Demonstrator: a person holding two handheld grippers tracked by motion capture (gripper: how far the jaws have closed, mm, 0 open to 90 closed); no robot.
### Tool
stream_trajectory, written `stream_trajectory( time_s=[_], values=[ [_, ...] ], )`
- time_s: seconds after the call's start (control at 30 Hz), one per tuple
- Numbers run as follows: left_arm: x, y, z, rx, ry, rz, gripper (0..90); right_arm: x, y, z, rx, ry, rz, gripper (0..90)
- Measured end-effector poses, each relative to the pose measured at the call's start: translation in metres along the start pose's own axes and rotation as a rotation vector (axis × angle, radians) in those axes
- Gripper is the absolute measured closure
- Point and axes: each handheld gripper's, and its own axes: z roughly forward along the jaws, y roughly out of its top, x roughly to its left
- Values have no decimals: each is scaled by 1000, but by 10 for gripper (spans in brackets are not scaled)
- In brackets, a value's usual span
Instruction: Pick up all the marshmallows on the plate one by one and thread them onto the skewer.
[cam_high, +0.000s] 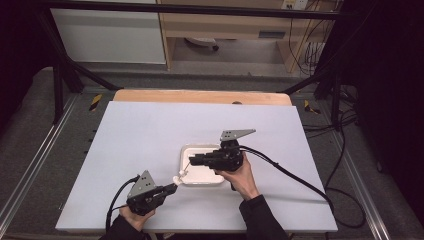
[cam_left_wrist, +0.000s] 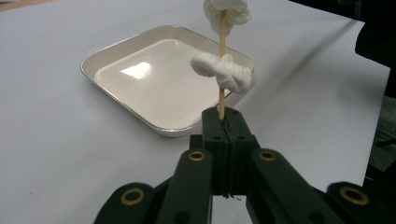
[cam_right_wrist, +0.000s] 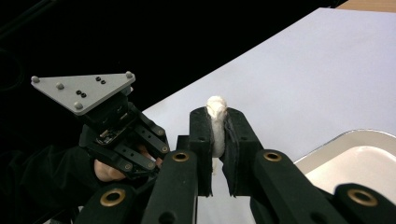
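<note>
The left gripper (cam_high: 172, 188) sits near the front edge of the white surface (cam_high: 140, 140), its jaws closed tight on the lower end of a thin wooden skewer (cam_left_wrist: 222, 88). In the left gripper view the skewer stands straight up from the jaw tips, with 2 white marshmallow pieces (cam_left_wrist: 224, 72) threaded on it: 1 partway up the stick, the other at the top edge of that view.

The right gripper (cam_high: 192, 160) reaches in from the right, over the tray (cam_high: 200, 181), pointing toward the left gripper. Its jaws are narrow and clamp a white piece (cam_right_wrist: 216, 128), which stands upright between the pads with its rounded top poking just above them. Behind it in the right gripper view, the left gripper and the hand holding it appear with the grey plate on top.

The tray, square and cream-coloured with a shiny rim, lies on the surface just beyond the skewer, between the 2 grippers. Its bottom looks bare and glossy.
</note>
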Motion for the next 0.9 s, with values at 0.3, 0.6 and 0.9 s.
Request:
stream_trajectory(
  time_s=[0.3, 0.6, 0.9],
  values=[
    [-1, -1, 1, 11, 2, 10, 890, 0, -3, 3, 10, 4, -3, 837],
    [-1, 1, 1, 12, 2, 16, 890, 1, -4, 3, 17, 6, -6, 838],
    [-3, 8, -3, -31, 0, 1, 890, -1, -11, 11, 86, 25, -4, 837]
  ],
)
